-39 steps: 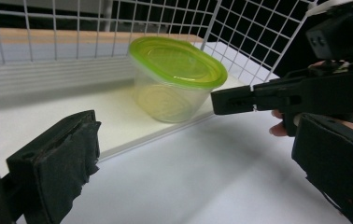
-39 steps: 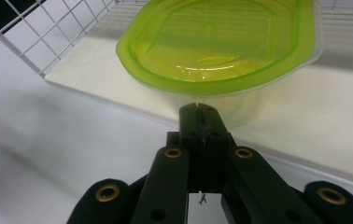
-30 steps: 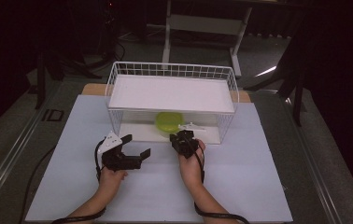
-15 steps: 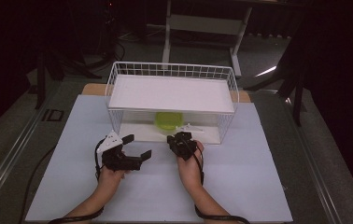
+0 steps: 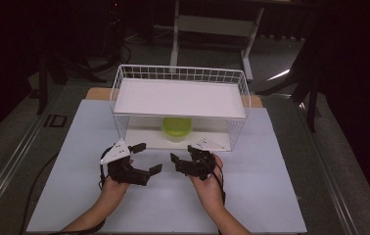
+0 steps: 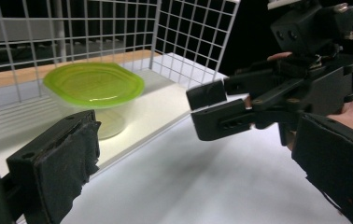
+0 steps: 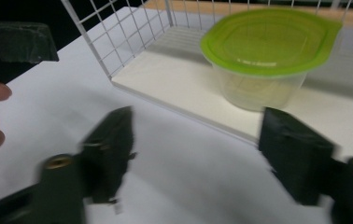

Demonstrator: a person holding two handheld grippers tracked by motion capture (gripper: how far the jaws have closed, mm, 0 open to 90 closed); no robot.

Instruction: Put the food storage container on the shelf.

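left gripper [image 5: 146, 157]: jaws apart | right gripper [image 5: 182, 159]: jaws apart

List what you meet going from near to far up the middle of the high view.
Person's hands and forearms → left gripper and right gripper, side by side, both open → green-lidded container on the lower shelf of the wire rack → rack's white top shelf → grey stand on the floor behind.
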